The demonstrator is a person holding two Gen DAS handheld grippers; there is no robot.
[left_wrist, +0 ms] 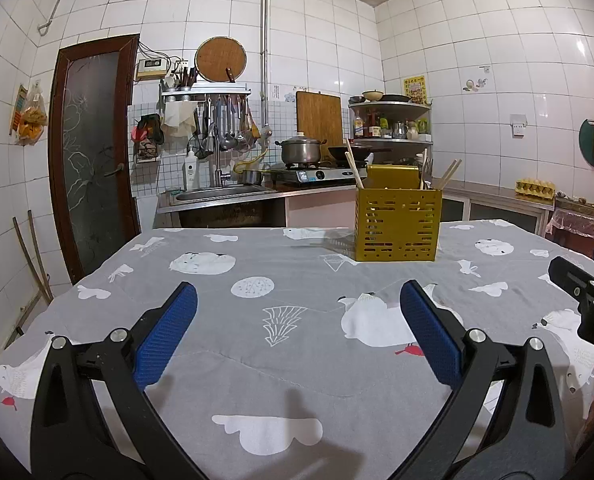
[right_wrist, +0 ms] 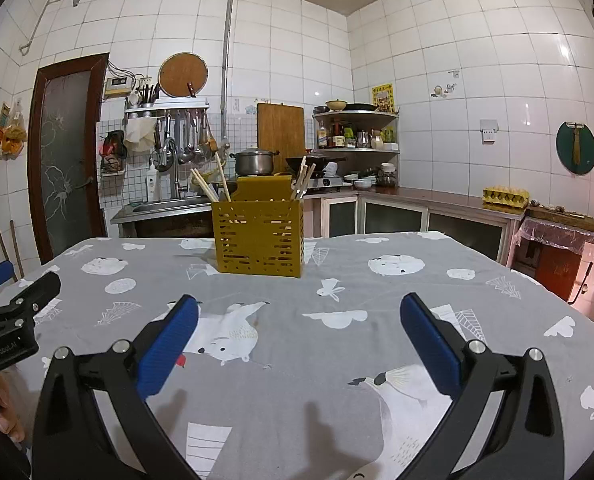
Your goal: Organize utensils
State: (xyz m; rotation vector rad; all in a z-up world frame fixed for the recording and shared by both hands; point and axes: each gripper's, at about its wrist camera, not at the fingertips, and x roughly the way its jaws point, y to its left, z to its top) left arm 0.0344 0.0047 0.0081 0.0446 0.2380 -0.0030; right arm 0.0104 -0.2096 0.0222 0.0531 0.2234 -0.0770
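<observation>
My left gripper [left_wrist: 299, 322] and right gripper [right_wrist: 299, 322] are wide open, empty. Holder [right_wrist: 259, 236] stands centre frame, chopsticks [right_wrist: 207, 186] inside. No loose utensil visible; judged complete. Next: verify.

Left gripper [left_wrist: 297, 300] — jaws spread wide, blue pads [left_wrist: 167, 336] facing inward, nothing between them; held low and level. Right gripper [right_wrist: 299, 312] — likewise spread wide and empty, same low pose, beside the left. Fingertips [right_wrist: 7, 420] of the person's left hand show at the right-wrist frame edge, apparently wrapped around the left gripper's handle.
</observation>
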